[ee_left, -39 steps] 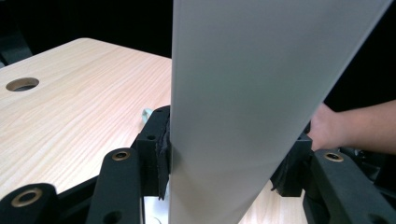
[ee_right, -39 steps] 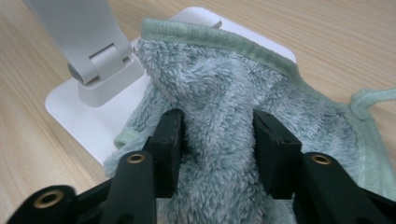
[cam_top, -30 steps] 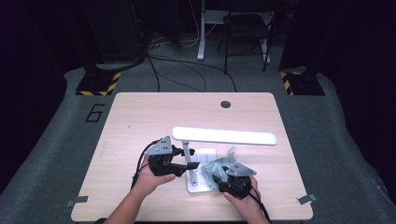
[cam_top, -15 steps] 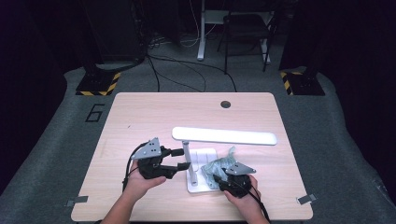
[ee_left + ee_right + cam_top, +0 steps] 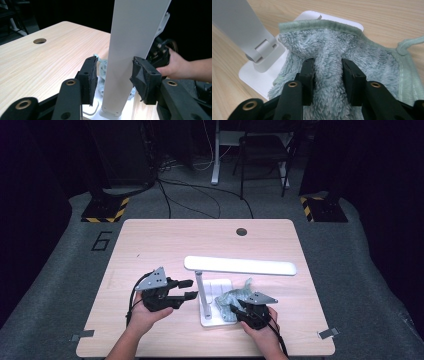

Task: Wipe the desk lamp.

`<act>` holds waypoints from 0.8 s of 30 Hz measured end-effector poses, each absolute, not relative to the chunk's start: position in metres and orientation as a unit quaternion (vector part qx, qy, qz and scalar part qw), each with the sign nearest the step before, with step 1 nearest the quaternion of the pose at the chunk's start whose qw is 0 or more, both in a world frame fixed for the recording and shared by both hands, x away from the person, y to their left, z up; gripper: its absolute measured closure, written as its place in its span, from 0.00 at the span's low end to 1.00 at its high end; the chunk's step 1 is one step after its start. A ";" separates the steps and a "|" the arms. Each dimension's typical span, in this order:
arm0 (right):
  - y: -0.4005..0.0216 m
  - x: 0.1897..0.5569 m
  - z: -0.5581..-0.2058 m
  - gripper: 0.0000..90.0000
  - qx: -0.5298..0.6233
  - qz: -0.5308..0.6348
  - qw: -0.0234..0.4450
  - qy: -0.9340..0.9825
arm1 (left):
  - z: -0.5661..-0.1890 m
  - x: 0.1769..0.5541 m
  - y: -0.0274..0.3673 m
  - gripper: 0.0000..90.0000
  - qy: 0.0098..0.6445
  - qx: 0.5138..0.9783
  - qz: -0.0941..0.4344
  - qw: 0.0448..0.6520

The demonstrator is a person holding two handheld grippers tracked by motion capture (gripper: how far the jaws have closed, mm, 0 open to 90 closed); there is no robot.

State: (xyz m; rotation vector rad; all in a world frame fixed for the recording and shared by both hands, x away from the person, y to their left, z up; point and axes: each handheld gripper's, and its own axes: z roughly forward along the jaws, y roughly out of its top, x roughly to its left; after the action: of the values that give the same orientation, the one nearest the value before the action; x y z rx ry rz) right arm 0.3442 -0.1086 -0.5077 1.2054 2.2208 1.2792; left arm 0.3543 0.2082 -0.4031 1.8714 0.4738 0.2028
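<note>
The left claw [image 5: 188,289] has backed off leftward, its jaws narrowing around the lamp post [image 5: 130,57], while the right claw [image 5: 328,75] pinches the green cloth [image 5: 362,52].

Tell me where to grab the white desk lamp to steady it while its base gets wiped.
Grip the lamp's upright post low down, coming level from the left gripper's side. It is flat, narrow and fits between the jaws; the cloth covers the base.

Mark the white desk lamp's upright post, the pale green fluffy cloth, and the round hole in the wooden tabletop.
white desk lamp's upright post [image 5: 130,50], left gripper view, flat front face mid-height.
pale green fluffy cloth [image 5: 327,75], right gripper view, bunched fold between the jaws.
round hole in the wooden tabletop [image 5: 242,231], high view, its centre.
</note>
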 end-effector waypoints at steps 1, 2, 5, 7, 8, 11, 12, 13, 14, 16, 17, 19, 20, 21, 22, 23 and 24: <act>-0.109 0.344 -0.507 0.73 0.416 0.453 0.150 0.774 | -0.403 0.354 0.208 0.60 0.201 0.798 0.089 0.561; -0.108 0.343 -0.505 0.74 0.418 0.456 0.151 0.771 | -0.404 0.354 0.207 0.60 0.203 0.797 0.091 0.561; -0.106 0.342 -0.500 0.74 0.414 0.466 0.143 0.768 | -0.405 0.355 0.208 0.59 0.200 0.799 0.092 0.560; -0.104 0.343 -0.499 0.73 0.407 0.465 0.144 0.773 | -0.405 0.355 0.208 0.59 0.203 0.798 0.090 0.560; -0.102 0.343 -0.500 0.70 0.409 0.456 0.152 0.776 | -0.405 0.355 0.208 0.59 0.204 0.798 0.090 0.560; -0.097 0.343 -0.505 0.56 0.402 0.444 0.191 0.778 | -0.405 0.355 0.208 0.58 0.204 0.796 0.087 0.563; -0.096 0.345 -0.507 0.52 0.398 0.447 0.192 0.778 | -0.406 0.355 0.208 0.58 0.204 0.796 0.086 0.563; -0.095 0.346 -0.508 0.49 0.396 0.452 0.188 0.777 | -0.406 0.355 0.208 0.58 0.205 0.795 0.087 0.564; -0.094 0.347 -0.509 0.46 0.389 0.452 0.192 0.780 | -0.407 0.355 0.207 0.58 0.205 0.795 0.089 0.564; -0.090 0.350 -0.512 0.43 0.389 0.444 0.207 0.780 | -0.407 0.356 0.208 0.57 0.208 0.796 0.088 0.562; -0.088 0.351 -0.513 0.43 0.391 0.440 0.210 0.781 | -0.408 0.356 0.207 0.57 0.210 0.795 0.086 0.563; -0.084 0.352 -0.517 0.43 0.392 0.431 0.216 0.784 | -0.408 0.357 0.208 0.57 0.208 0.796 0.088 0.561; -0.083 0.352 -0.519 0.44 0.387 0.430 0.219 0.786 | -0.408 0.357 0.208 0.57 0.208 0.796 0.088 0.561; -0.084 0.352 -0.519 0.45 0.387 0.432 0.218 0.785 | -0.408 0.357 0.207 0.57 0.208 0.796 0.089 0.562; -0.084 0.352 -0.519 0.47 0.392 0.431 0.211 0.785 | -0.408 0.357 0.207 0.56 0.209 0.796 0.089 0.562; -0.085 0.353 -0.519 0.49 0.392 0.434 0.209 0.784 | -0.409 0.356 0.207 0.56 0.209 0.795 0.089 0.562; -0.086 0.353 -0.519 0.53 0.394 0.434 0.202 0.785 | -0.409 0.356 0.207 0.56 0.208 0.797 0.089 0.560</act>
State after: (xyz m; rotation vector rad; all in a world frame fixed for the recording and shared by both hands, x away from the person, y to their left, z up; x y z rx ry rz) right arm 0.3531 -0.0858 -0.5188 1.0997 2.1908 1.2110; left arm 0.3565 0.2075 -0.4086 1.8782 0.4903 0.2108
